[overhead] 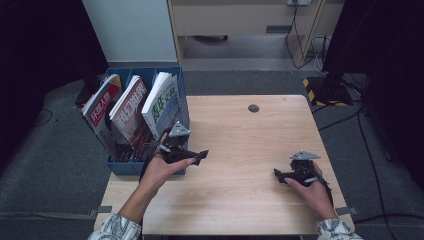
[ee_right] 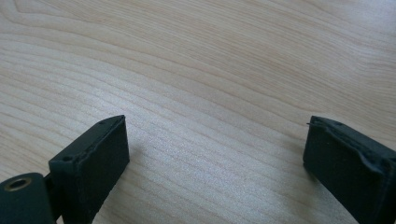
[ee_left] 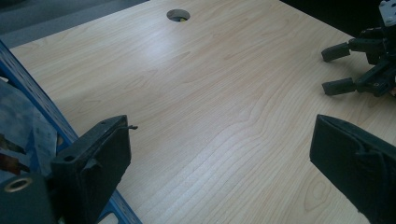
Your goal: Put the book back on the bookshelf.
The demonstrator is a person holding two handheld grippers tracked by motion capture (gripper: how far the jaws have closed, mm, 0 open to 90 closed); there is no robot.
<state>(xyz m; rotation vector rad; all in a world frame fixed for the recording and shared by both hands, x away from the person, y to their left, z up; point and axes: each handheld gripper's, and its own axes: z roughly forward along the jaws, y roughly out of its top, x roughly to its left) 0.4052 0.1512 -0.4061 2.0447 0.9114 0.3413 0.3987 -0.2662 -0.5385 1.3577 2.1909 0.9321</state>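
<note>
three magazines stand in the blue file rack (overhead: 116, 166) at the table's left edge, spines up and leaning back, and the nearest of them, the white-and-blue magazine (overhead: 161, 104), sits in the rightmost slot just behind the left gripper (overhead: 200, 156). that's the relation to watch: the left gripper points out across the wooden table (overhead: 240, 145), away from the rack, jaws spread wide with nothing between them. in the left gripper view the rack's blue wall (ee_left: 32, 100) runs along the near-left, just beside the left jaw, so the magazines lie behind and to the side of the jaws, not ahead of them. a turn of the wrist looks needed before any grab.

over on the right, the right gripper (overhead: 279, 174) rests low near the table's right front, jaws also wide apart and empty above bare wood (ee_right: 215, 93). it's well apart from the rack, so the left hand (overhead: 162, 170) is clearly the nearer one.

room to move? plenty: the whole middle of the table is open, the round cable hole (overhead: 253, 108) far off toward the back. the rack's wall is the edge to mind.
</note>
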